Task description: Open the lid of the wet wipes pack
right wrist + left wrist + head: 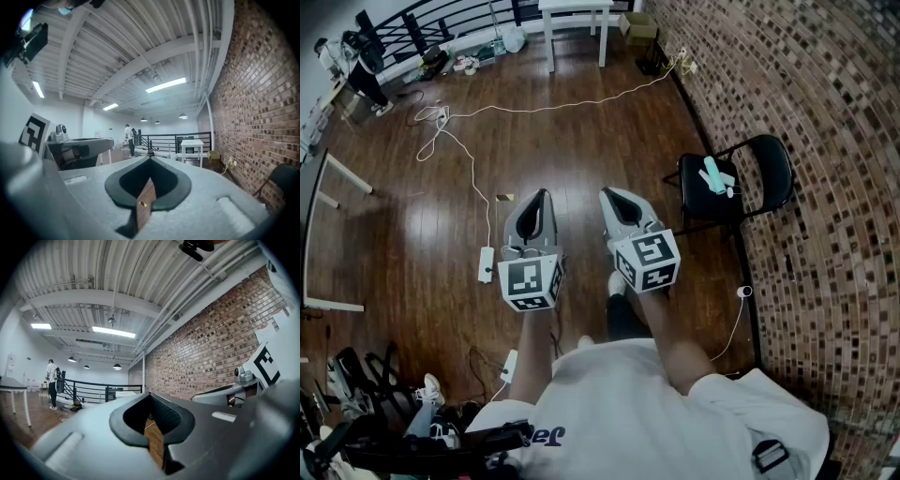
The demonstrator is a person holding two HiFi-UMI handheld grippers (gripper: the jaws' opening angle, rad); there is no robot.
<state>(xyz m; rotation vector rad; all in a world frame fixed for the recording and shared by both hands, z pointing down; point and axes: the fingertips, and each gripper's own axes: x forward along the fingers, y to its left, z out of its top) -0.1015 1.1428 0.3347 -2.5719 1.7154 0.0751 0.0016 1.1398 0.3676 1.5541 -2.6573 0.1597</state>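
Left claw (536, 197) and right claw (617, 195) are held side by side above the wooden floor (422, 234), each with its jaws pressed together on nothing. Teal and white items (717, 176) lie on the seat of a black chair (696, 195) beside the brick wall (825, 112). They are too small to confirm as the wipes pack, and no lid can be made out. They sit well apart from the right claw, between its 2 and 3 o'clock.

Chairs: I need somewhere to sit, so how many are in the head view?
1. A black folding chair stands by the brick wall at the right, with small items on its seat. Others may be out of frame.
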